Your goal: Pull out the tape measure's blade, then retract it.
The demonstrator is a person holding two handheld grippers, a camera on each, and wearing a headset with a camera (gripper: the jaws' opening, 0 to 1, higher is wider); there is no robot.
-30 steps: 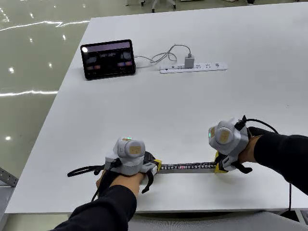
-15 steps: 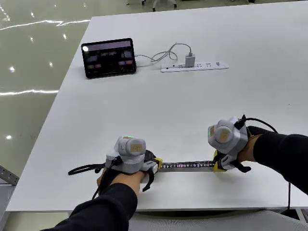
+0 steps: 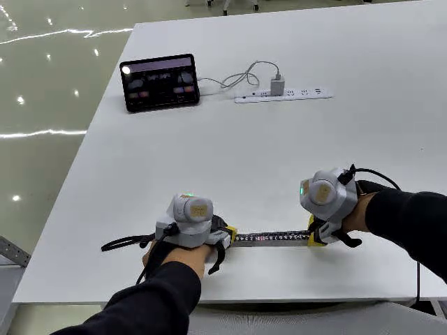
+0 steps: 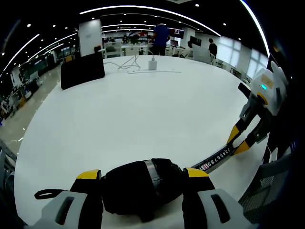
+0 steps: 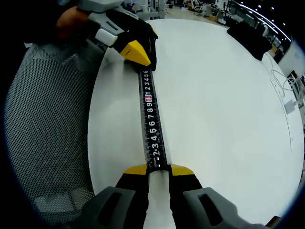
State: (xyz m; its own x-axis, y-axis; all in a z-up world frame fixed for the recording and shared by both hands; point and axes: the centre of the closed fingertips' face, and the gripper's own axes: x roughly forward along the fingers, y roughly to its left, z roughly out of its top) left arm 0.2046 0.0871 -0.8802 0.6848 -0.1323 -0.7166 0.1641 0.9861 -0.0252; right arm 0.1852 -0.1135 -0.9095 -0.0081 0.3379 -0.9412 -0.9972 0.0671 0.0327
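The black tape measure case (image 4: 143, 186) sits between the yellow-tipped jaws of my left gripper (image 4: 143, 175), which is shut on it near the table's front edge (image 3: 209, 241). Its blade (image 5: 151, 129) runs out flat over the white table, numbers up, to my right gripper (image 5: 157, 168), which is shut on the blade's end. In the head view the blade (image 3: 271, 239) spans the gap between the left gripper (image 3: 222, 239) and the right gripper (image 3: 314, 239). From the left gripper view the blade (image 4: 217, 157) leads to the right gripper (image 4: 240, 140).
A dark tablet (image 3: 159, 82) stands at the table's far left. Beside it lie a white power strip (image 3: 283, 94) with a plugged charger and a cable. A mesh chair (image 5: 47, 143) sits just off the table's front edge (image 3: 279, 296).
The right gripper has moved slightly left toward the case, so a little less blade is out. The left gripper holds its place.
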